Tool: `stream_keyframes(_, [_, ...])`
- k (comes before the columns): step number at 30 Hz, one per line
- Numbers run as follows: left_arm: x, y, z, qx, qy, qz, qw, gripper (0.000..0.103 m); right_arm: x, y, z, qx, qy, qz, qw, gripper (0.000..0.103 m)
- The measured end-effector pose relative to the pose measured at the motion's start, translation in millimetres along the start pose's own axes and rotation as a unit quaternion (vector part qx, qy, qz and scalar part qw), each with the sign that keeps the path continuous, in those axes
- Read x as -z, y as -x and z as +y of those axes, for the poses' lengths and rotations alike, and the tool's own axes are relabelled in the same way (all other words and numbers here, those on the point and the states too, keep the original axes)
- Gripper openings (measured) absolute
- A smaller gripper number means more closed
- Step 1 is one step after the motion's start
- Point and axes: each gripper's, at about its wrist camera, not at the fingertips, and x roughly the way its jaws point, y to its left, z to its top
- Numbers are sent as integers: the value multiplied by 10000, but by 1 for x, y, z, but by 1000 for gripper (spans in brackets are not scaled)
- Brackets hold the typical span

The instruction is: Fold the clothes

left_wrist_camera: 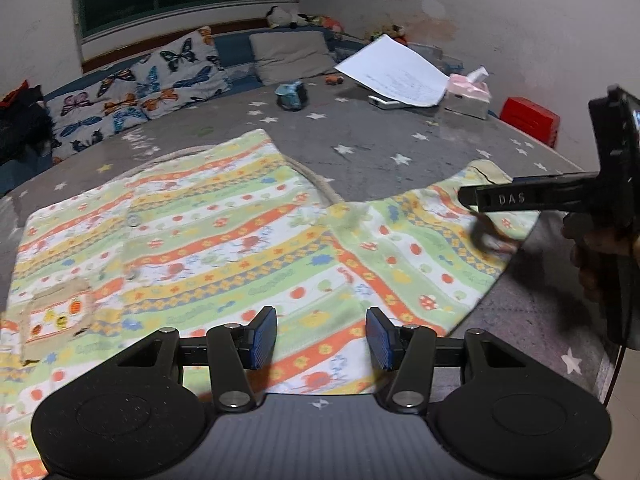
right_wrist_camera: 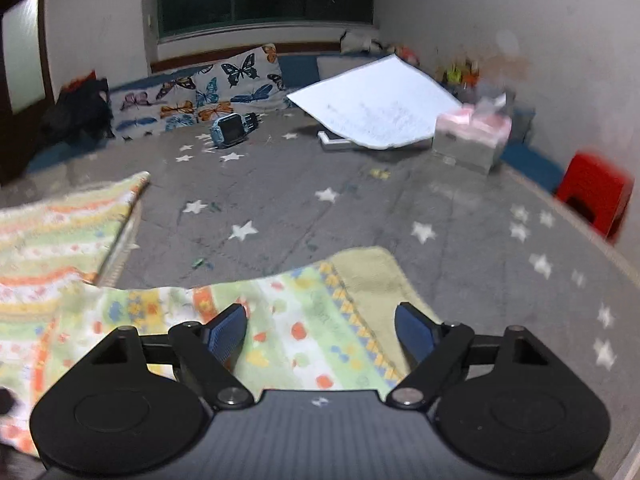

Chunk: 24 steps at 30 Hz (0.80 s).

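A striped shirt (left_wrist_camera: 208, 240) lies flat on the starry mat (left_wrist_camera: 380, 140), long axis left to right – its sleeve (right_wrist_camera: 320, 320) under the right claw (right_wrist_camera: 320, 336), nearer it. Left claw (left_wrist_camera: 322, 338) hangs over the hem. Both gape, empty.

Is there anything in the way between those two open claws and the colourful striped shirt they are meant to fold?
Nothing visible blocks them. The left gripper hovers open over the shirt, and the right gripper hangs open above its sleeve. The blue toy lies far off.
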Motion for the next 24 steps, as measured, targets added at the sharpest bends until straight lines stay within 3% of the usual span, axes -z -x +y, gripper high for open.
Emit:
stream_keyframes(6, [0,27,45,-499,503,-313,9970,53,-2,13,10,-61,186,-142,9997,85])
stream_keyframes(11, [8,40,107,-1258,1189,-271,9845,53,2,12,17,-173,285,-67,9994,88])
stream_keyframes(18, [31,60,189,-2211,1983,-204,9546,53,5,9,20,-196,257,-9,9995,95])
stream_keyframes(24, [44,68,262,-2834,2794,-58,9174,44,7,6,22,-207,239,15,9995,98])
